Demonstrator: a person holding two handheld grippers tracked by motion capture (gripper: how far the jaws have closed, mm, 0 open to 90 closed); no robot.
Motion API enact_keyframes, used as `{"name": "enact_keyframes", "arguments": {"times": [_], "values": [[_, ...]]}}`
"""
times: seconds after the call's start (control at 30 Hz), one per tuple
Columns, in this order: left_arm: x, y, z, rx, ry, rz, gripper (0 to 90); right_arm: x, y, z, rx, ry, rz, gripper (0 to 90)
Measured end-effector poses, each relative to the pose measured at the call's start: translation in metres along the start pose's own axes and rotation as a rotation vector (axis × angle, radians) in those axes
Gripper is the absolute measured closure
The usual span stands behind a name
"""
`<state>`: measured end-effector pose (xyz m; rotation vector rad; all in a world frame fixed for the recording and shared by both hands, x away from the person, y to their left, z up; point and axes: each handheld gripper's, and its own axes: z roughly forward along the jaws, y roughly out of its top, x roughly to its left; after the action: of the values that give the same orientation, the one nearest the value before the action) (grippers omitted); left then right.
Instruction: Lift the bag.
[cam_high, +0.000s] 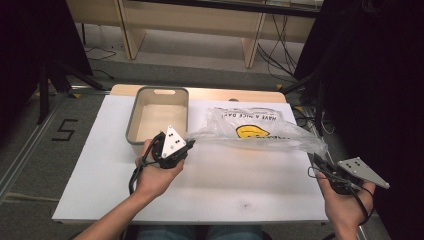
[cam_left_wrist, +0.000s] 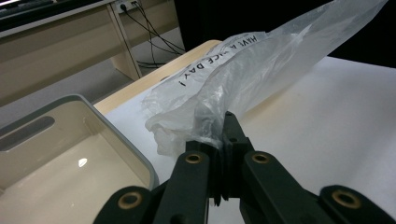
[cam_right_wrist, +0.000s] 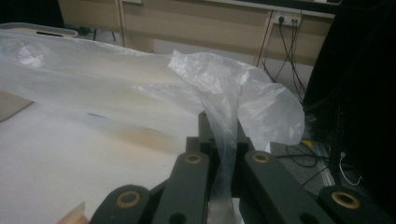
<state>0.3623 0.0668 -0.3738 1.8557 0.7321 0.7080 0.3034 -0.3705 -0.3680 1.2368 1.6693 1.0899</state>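
Clearly thin clear plastic bag (cam_high: 255, 131) stretched between both grippers above white table (cam_high: 215, 185), right of beige bin (cam_high: 158, 117). Left gripper (cam_high: 186, 145) clamped on one bunched end; right gripper (cam_high: 317, 159) clamped on other end (cam_right_wrist: 224, 140). Film judged very light, limp, slippery, easily torn. Best held by gathered edges, with gentle tension.

bin: a beige rectangular plastic tub with a grey rim (cam_high: 132, 131), empty, at the far left of the board
board: a white flat tabletop sheet (cam_high: 235, 185), lying on a light wooden table (cam_high: 125, 90) whose edge shows at the far side
floor mark: a black numeral 5 (cam_high: 64, 130) on the grey floor, left
furniture: pale wooden desk legs (cam_high: 131, 30) far back, black cables (cam_high: 272, 55) trailing beside them
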Motion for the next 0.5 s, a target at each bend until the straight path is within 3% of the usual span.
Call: {"name": "enact_keyframes", "arguments": {"times": [0.5], "values": [[0.005, 0.02, -0.005, -0.067, 0.015, -0.003, 89.5, -0.003, 0.018, -0.004, -0.077, -0.02, 0.004, 90.0]]}}
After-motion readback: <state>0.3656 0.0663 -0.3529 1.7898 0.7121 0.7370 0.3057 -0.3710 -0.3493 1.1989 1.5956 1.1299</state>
